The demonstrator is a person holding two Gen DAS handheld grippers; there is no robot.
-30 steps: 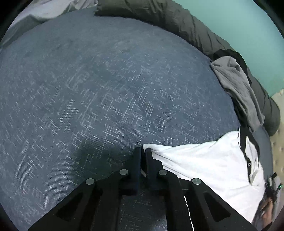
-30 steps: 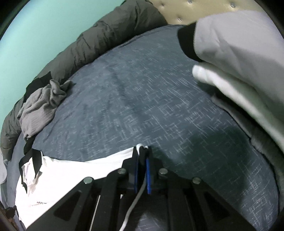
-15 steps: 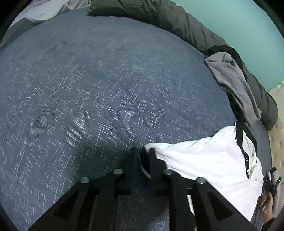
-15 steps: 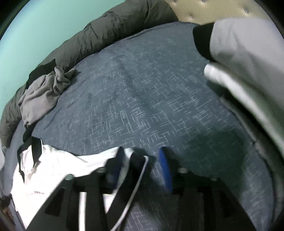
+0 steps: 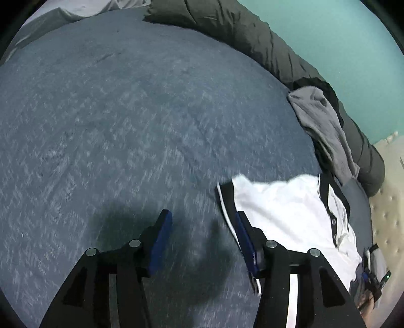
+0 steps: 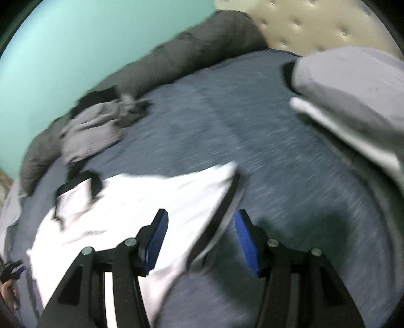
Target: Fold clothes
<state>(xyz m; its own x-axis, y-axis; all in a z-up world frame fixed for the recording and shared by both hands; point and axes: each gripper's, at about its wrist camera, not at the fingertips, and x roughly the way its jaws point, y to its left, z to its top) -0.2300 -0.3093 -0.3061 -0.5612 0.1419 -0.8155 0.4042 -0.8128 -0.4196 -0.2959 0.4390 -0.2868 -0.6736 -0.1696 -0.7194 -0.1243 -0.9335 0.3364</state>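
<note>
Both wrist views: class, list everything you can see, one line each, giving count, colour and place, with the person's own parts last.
Polo shirt: one, white with black trim, lying on the bed beside the grippers.
Grey garment: one, crumpled at the bed's far edge.
Duvet: one, dark olive, rolled along the wall.
Bedcover: one, blue-grey.
Pillows: stacked, pale grey and white, by the headboard.
Wall: teal.
Left gripper: open, over the bedcover.
Right gripper: open, the shirt's edge between its jaws.

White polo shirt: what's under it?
The white polo shirt lies flat on the blue-grey bedspread, which shows all around it. Whatever sits directly beneath the fabric is covered and can't be seen.
</note>
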